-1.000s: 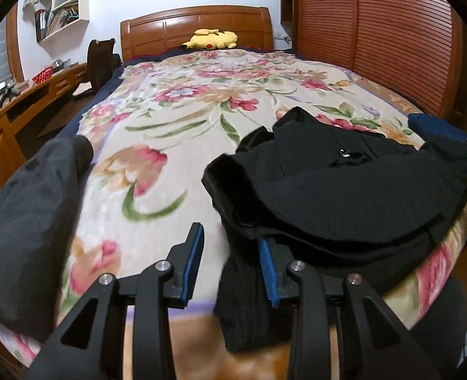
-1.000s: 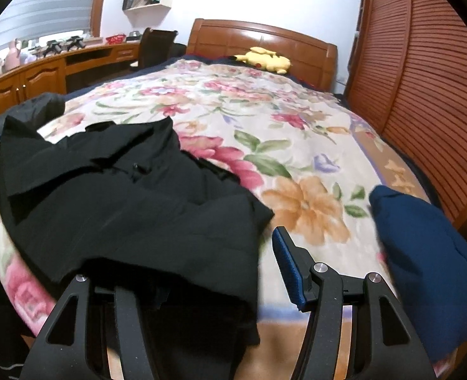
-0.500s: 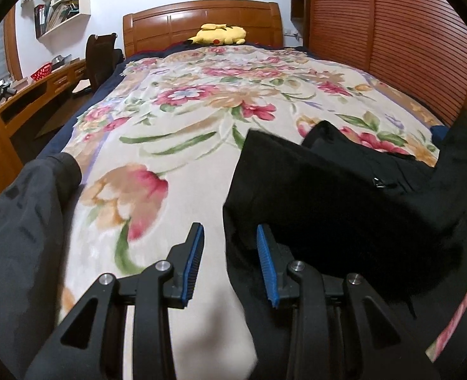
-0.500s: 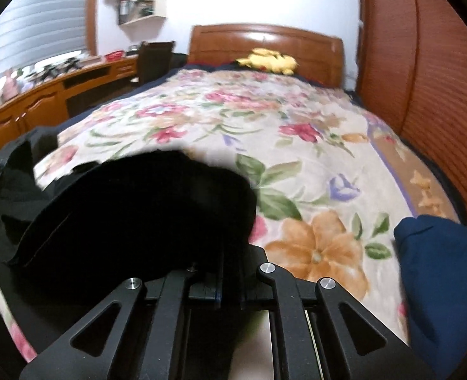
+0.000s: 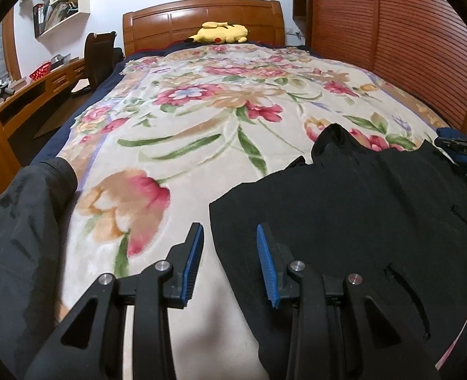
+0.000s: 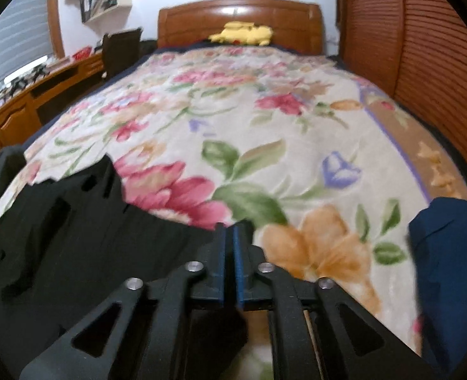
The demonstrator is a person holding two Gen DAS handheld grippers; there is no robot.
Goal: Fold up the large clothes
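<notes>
Black garment [image 5: 360,209] lay spread at the foot edge of the bed [image 5: 201,133], toward its right corner, on the floral blanket. Belt-loop slits showed along the cloth; probably trousers, though I could not be sure.

Left tool [image 5: 230,266]: blue pads apart, nothing between them, straddling the garment's left edge. Released.

Right tool [image 6: 229,262]: pads pressed together at the garment's right edge. Black cloth ran up to and under the pads, so it looked clenched on that edge; motion blur kept the pinch itself unclear.

Handling, as judged: soft woven cloth, limp, no stiffness of its own. It would sag between any two holds and drag on the plush blanket rather than slide. Some weight for a large piece, nothing fragile. Best taken at opposite corners of one edge, a thick seam or waistband if reachable, so the pads bite doubled fabric and not a single slippery layer.

Other clothes: grey garment [image 5: 21,231] at the foot's left corner, blue garment [image 6: 448,269] at the right edge. Yellow plush toy [image 5: 222,32] by the headboard.
</notes>
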